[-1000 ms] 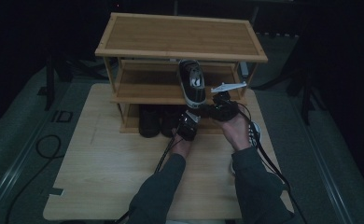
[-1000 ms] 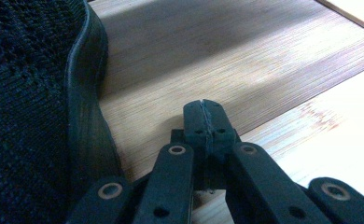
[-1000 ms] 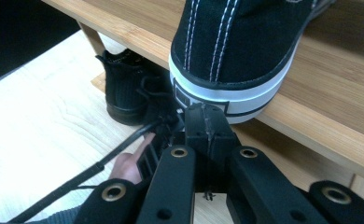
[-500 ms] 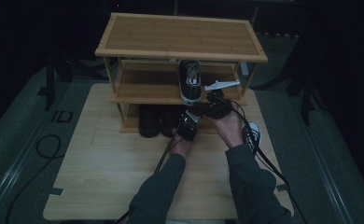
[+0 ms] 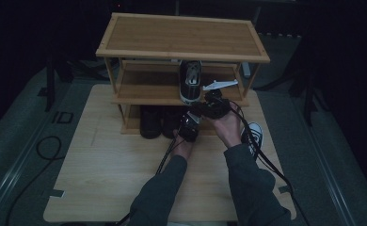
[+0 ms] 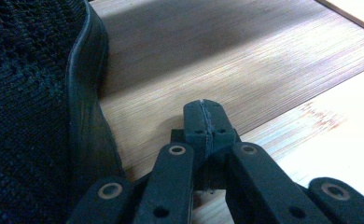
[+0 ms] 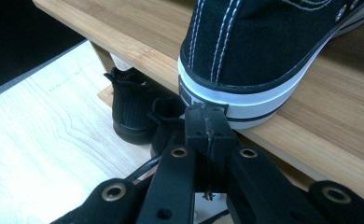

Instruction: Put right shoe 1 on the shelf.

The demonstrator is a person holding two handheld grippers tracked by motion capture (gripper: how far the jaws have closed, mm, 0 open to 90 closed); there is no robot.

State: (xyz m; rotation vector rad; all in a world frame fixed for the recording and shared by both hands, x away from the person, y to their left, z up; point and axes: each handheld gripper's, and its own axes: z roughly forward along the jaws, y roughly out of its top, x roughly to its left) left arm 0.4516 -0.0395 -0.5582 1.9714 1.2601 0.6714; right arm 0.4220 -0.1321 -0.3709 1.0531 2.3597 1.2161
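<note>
A black sneaker with a white sole [image 5: 190, 81] stands on the middle shelf of a bamboo shoe rack [image 5: 181, 37], heel toward me. My right gripper [image 5: 211, 100] is shut with nothing between its jaws. In the right gripper view its tips [image 7: 207, 122] meet the sneaker's heel [image 7: 264, 42] at the white rubber edge. My left gripper [image 5: 189, 126] is lower, in front of the bottom shelf, also shut and empty. In the left gripper view its tips [image 6: 207, 119] hover over the bottom board, just right of a black knit shoe [image 6: 31, 116].
Two black knit shoes [image 5: 160, 120] sit on the rack's bottom shelf. Another black-and-white sneaker [image 5: 253, 134] lies on the light wooden table [image 5: 101, 179] by my right forearm. Cables trail from both grippers toward the table's near edge. The rack's top shelf is bare.
The sneaker has swung from a slant to straight and sits deeper on the middle shelf. My right gripper shifted slightly behind its heel. The left gripper has not moved.
</note>
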